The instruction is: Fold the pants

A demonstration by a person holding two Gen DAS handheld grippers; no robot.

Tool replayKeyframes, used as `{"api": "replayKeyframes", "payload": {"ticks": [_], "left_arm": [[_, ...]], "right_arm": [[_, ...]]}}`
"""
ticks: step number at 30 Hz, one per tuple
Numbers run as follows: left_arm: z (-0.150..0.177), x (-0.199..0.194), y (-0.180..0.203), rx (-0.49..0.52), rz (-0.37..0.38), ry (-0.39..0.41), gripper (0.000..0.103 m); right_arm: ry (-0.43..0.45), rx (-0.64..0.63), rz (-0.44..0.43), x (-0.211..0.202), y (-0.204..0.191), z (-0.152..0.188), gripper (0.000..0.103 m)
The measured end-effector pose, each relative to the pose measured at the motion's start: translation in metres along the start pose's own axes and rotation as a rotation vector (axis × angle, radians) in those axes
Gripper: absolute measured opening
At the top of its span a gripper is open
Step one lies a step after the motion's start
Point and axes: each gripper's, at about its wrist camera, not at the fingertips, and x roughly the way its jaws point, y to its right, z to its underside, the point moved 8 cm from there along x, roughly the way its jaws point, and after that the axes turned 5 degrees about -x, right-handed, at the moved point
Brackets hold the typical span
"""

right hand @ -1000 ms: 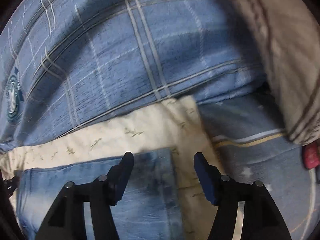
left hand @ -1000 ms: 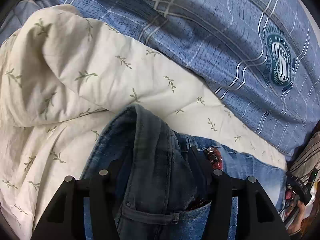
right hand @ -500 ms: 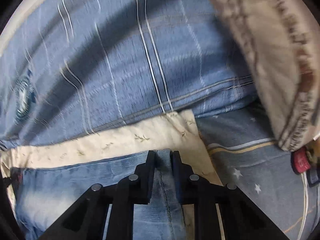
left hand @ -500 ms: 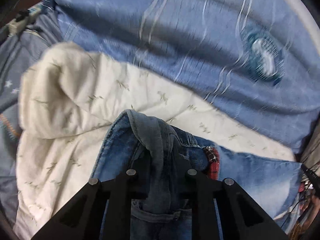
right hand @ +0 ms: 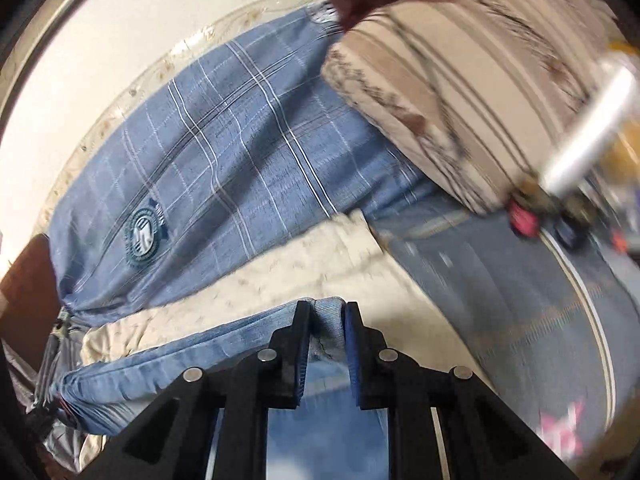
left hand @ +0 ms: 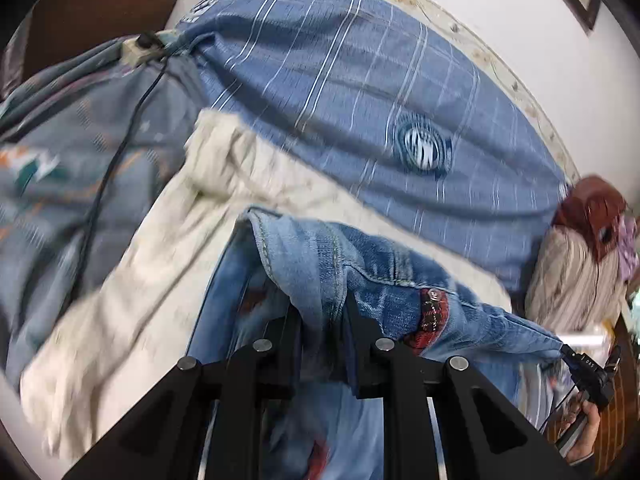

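the soft, heavyish jeans (left hand: 360, 272) are being pinched at the waistband by the closed left gripper (left hand: 320, 320) and, toward 3 o'clock, at the far edge by the closed right gripper (right hand: 325, 320).

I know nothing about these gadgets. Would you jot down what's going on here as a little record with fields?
Place: a bed with a blue checked quilt and a cream leaf-print blanket
Garment: blue jeans, stretched between the two grippers
Left gripper: shut on a bunched part of the jeans
Right gripper: shut on the jeans' far edge
Also in view: beige striped pillow
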Motion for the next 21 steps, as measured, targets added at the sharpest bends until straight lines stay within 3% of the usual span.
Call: {"api": "replayKeyframes", "payload": {"ticks": [6, 10, 12, 14, 15, 18, 21], "left_arm": [[0.072, 0.001, -0.041, -0.029, -0.046, -0.106, 0.021], [0.092, 0.003, -0.056, -0.058, -0.072, -0.169, 0.027], [0.093, -0.002, -0.061, -0.07, -0.091, -0.175, 0.037], [0.092, -0.01, -0.067, -0.11, -0.108, -0.165, 0.052], [0.089, -0.016, -0.068, -0.131, -0.111, -0.15, 0.054], [0.089, -0.026, -0.069, -0.156, -0.139, -0.114, 0.062], [0.097, -0.038, -0.074, -0.272, -0.114, -0.082, 0.065]], "right_arm": [[-0.113, 0.069, 0.026, -0.028, 0.04, 0.107, 0.018], [-0.318, 0.12, 0.035, -0.006, 0.059, 0.16, 0.02], [-0.333, 0.15, 0.066, -0.009, 0.07, 0.163, 0.025], [-0.319, 0.165, 0.104, -0.017, 0.077, 0.157, 0.049], [-0.291, 0.194, 0.103, -0.024, 0.079, 0.151, 0.067], [-0.235, 0.255, -0.012, -0.035, 0.065, 0.137, 0.071], [-0.267, 0.298, -0.128, -0.027, 0.043, 0.139, 0.071]]}}
